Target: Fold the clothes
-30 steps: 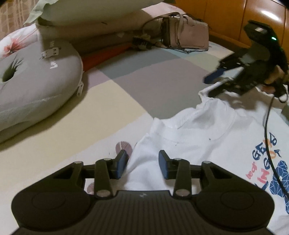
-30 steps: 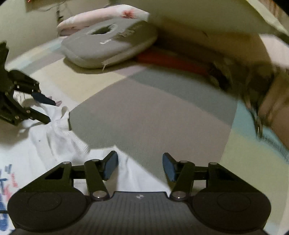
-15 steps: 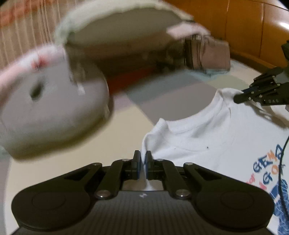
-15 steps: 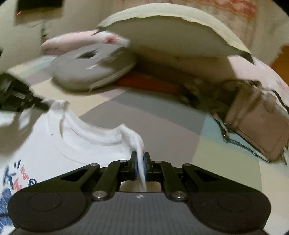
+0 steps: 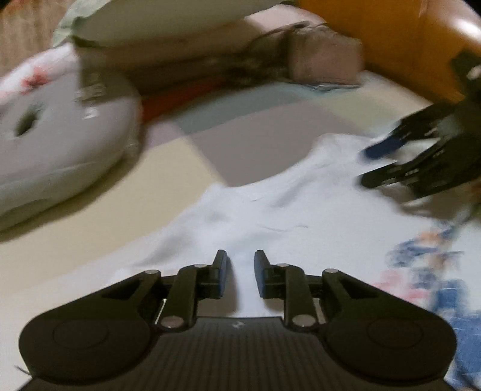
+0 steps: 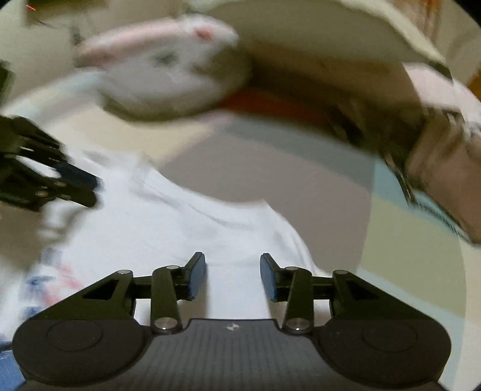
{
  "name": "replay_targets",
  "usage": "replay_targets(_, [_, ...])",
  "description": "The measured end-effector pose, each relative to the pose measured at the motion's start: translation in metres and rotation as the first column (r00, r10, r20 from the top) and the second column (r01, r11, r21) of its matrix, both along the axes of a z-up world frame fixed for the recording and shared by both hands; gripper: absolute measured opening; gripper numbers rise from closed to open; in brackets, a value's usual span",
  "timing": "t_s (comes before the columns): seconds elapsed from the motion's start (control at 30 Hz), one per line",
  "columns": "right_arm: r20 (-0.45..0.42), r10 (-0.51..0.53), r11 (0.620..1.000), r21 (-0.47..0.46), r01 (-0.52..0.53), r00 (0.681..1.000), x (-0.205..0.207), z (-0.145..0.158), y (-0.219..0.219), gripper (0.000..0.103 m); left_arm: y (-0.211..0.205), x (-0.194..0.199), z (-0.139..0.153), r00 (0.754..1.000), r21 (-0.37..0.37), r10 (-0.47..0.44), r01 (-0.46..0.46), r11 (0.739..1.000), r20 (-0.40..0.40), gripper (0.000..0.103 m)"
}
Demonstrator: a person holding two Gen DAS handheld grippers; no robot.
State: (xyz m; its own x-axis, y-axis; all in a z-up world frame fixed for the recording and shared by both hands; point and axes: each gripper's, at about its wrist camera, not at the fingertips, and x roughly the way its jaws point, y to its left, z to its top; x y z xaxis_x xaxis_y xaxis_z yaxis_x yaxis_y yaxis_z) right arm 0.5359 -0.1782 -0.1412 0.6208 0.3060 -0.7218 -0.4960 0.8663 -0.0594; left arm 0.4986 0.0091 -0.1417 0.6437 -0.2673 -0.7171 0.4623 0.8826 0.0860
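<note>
A: Big white T-shirt (image 5: 270, 216) spread flat on the bed cover (image 5: 90, 234), neck end pointing up toward the pillows. Blue and red letters on the front, too blurry to read.

B: Same shirt (image 6: 168, 240) from the other side. Lying over grey and cream squares of the cover (image 6: 300, 180).

A: Left gripper (image 5: 240, 275) low over the shirt, near one shoulder. Jaws opening, only a small gap so far. White cloth under the gap, not pinched. Let go.

B: Right gripper (image 6: 233, 275) low over the other shoulder. Jaws opening too, much wider apart. Blue pads (image 6: 197, 276) clear of the cloth. Nothing held.

A: Right gripper (image 5: 399, 162) also showing far off at the right edge, fingers spread over the shirt's top corner. Very blurry.

B: And left gripper (image 6: 75, 186) at the left edge here, dark and smeared, over the shirt's other corner.

A: Round grey cushion (image 5: 60, 141) with a hole in the middle, off to the left, well apart from the shirt.

B: Same cushion (image 6: 174, 78) up top here, with a pink flowery pillow (image 6: 168, 33) behind.

A: Pinkish handbag (image 5: 324, 60) at the far end, beside an orange headboard (image 5: 390, 39).

B: Handbag (image 6: 445, 168) at the right here. Something red (image 6: 270, 105) tucked under the big pale pillow (image 6: 315, 27). Cannot tell what.
</note>
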Motion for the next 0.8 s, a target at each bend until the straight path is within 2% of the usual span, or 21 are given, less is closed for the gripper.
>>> replay_targets(0.03, [0.009, -0.046, 0.999, 0.023, 0.045, 0.999, 0.008, -0.001, -0.004, 0.074, 0.002, 0.007, 0.003, 0.998, 0.007, 0.06, -0.06, 0.998, -0.003, 0.036])
replay_targets(0.07, [0.003, -0.086, 0.995, 0.054, 0.086, 0.996, 0.014, 0.001, -0.009, 0.074, 0.005, 0.013, 0.006, 0.993, 0.012, 0.122, -0.122, 0.993, -0.008, 0.036])
replay_targets(0.13, [-0.032, -0.148, 0.98, 0.132, 0.151, 0.988, 0.022, 0.015, -0.023, 0.073, 0.013, 0.015, 0.017, 0.984, 0.004, 0.178, -0.178, 0.984, -0.024, 0.027])
replay_targets(0.27, [0.026, -0.205, 0.958, 0.212, 0.195, 0.978, -0.002, 0.058, -0.068, 0.074, 0.028, -0.019, 0.045, 0.996, -0.043, 0.091, -0.091, 0.995, 0.009, 0.03])
replay_targets(0.37, [0.013, -0.261, 0.936, 0.248, 0.249, 0.965, -0.032, 0.072, -0.105, 0.075, 0.021, -0.047, 0.048, 0.999, -0.07, 0.022, -0.024, 0.997, -0.027, 0.03])
replay_targets(0.47, [-0.041, -0.281, 0.923, 0.262, 0.281, 0.959, -0.065, 0.067, -0.125, 0.075, 0.005, -0.075, 0.043, 0.995, -0.089, -0.078, 0.072, 0.993, -0.065, 0.031])
replay_targets(0.5, [-0.052, -0.282, 0.923, 0.258, 0.285, 0.958, -0.078, 0.063, -0.128, 0.076, -0.001, -0.082, 0.038, 0.991, -0.075, -0.104, 0.098, 0.992, -0.08, 0.032])
replay_targets(0.53, [-0.061, -0.28, 0.925, 0.251, 0.286, 0.958, -0.093, 0.059, -0.129, 0.077, -0.006, -0.088, 0.034, 0.987, -0.061, -0.129, 0.124, 0.99, -0.096, 0.037])
replay_targets(0.6, [-0.087, -0.29, 0.922, 0.241, 0.303, 0.953, -0.119, 0.049, -0.131, 0.079, -0.016, -0.104, 0.017, 0.983, 0.072, -0.112, 0.124, 0.99, -0.143, 0.038])
replay_targets(0.63, [-0.102, -0.298, 0.918, 0.24, 0.314, 0.949, -0.134, 0.044, -0.131, 0.08, -0.013, -0.11, 0.016, 0.988, 0.078, -0.096, 0.105, 0.991, -0.119, 0.041])
replay_targets(0.7, [-0.142, -0.306, 0.909, 0.25, 0.333, 0.941, -0.164, 0.035, -0.132, 0.083, 0.0, -0.109, 0.023, 0.986, 0.071, -0.018, 0.03, 0.997, -0.165, 0.04])
replay_targets(0.8, [-0.196, -0.31, 0.896, 0.267, 0.355, 0.93, -0.207, 0.017, -0.128, 0.084, 0.023, -0.119, 0.043, 0.987, 0.04, 0.061, -0.055, 0.998, -0.149, 0.036])
